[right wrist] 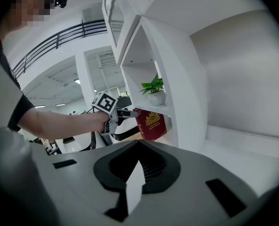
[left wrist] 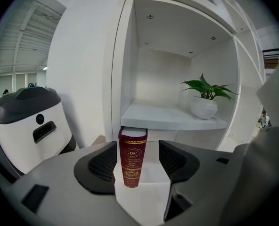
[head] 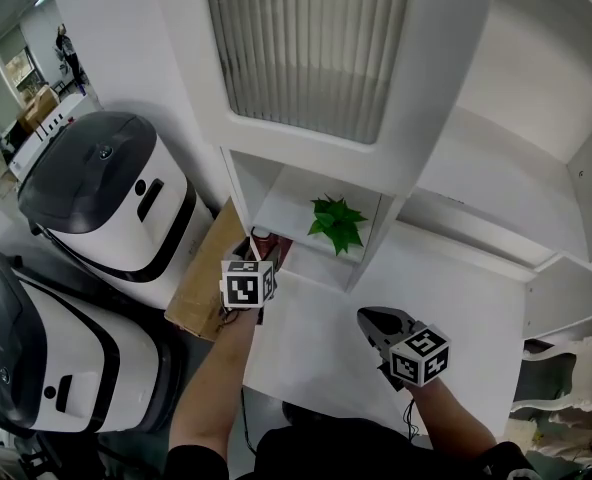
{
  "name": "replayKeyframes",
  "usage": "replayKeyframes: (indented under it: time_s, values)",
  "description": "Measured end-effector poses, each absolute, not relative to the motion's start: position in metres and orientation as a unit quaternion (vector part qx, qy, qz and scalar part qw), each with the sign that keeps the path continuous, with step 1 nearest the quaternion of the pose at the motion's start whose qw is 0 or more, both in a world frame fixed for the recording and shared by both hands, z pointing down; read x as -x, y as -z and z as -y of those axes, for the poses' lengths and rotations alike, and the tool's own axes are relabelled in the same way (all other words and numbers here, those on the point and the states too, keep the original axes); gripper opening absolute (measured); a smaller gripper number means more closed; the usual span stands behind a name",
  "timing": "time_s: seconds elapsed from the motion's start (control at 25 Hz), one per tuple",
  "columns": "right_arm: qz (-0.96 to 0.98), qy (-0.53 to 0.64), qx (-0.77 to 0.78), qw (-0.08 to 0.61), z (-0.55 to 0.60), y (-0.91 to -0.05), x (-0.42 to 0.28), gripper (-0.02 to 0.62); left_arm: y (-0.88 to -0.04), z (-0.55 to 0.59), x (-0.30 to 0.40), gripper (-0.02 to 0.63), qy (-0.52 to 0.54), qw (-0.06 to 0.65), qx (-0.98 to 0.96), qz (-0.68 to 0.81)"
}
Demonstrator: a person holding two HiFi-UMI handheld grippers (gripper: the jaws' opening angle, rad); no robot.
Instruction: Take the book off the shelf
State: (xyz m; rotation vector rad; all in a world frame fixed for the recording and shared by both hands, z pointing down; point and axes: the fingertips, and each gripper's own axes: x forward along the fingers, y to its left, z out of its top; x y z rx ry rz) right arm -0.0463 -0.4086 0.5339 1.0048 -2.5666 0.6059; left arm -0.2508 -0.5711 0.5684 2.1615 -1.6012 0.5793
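Note:
A dark red book (left wrist: 132,157) with gold lettering stands upright with its spine toward me, just under the white shelf board (left wrist: 168,119). My left gripper (left wrist: 137,163) is open around it: the left pad lies close against the spine and a clear gap shows on the right. In the head view the left gripper (head: 260,251) reaches into the low cubby, where a sliver of the book (head: 267,240) shows. The right gripper view shows the book (right wrist: 151,124) leaning a little at the shelf's edge. My right gripper (head: 373,319) is shut and empty, held back over the white top.
A small green plant (head: 336,223) in a white pot sits on the cubby shelf (head: 296,203), right of the book. Two white and dark grey machines (head: 116,198) stand at the left. A cardboard piece (head: 201,278) leans beside the cabinet. A ribbed glass door (head: 306,38) hangs above.

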Motion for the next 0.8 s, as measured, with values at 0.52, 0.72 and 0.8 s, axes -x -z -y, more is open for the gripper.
replayKeyframes:
  time_s: [0.52, 0.72, 0.8]
  values:
    - [0.892, -0.226, -0.356, 0.162, 0.414, -0.544, 0.034, 0.014, -0.578, 0.592, 0.255, 0.223, -0.234, 0.186, -0.756, 0.583]
    - [0.892, -0.229, -0.355, 0.16, 0.412, -0.545, 0.037, 0.014, -0.579, 0.576, 0.253, 0.218, -0.226, 0.183, -0.761, 0.58]
    - [0.893, -0.231, -0.353, 0.16, 0.412, -0.547, 0.039, 0.014, -0.579, 0.569, 0.253, 0.218, -0.219, 0.183, -0.762, 0.581]
